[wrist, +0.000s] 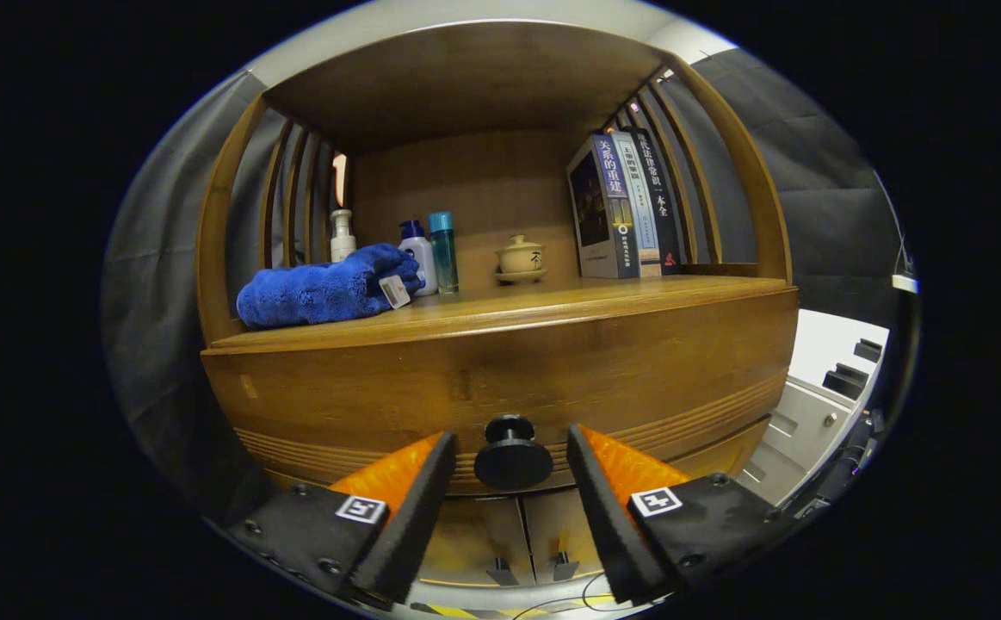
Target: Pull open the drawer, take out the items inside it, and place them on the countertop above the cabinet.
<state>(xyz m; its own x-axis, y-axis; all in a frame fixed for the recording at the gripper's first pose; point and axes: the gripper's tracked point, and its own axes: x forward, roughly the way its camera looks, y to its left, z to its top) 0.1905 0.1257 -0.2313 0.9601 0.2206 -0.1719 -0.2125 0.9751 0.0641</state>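
A wooden cabinet fills the space ahead, with its drawer front (500,379) closed and flush. A round black knob (513,455) sticks out of the drawer's lower middle. My gripper (510,446) is open, and the knob sits between the two orange and black fingers (418,482) with a gap on each side. Neither finger touches it. Above the drawer runs the wooden countertop (552,301). The inside of the drawer is hidden.
On the countertop lie a folded blue towel (324,291) at the left, three bottles (431,254) behind it, a small lidded teacup on a saucer (521,258), and upright books (625,202) at the right. Slatted sides and a wooden roof enclose the shelf. A white cabinet (818,405) stands to the right.
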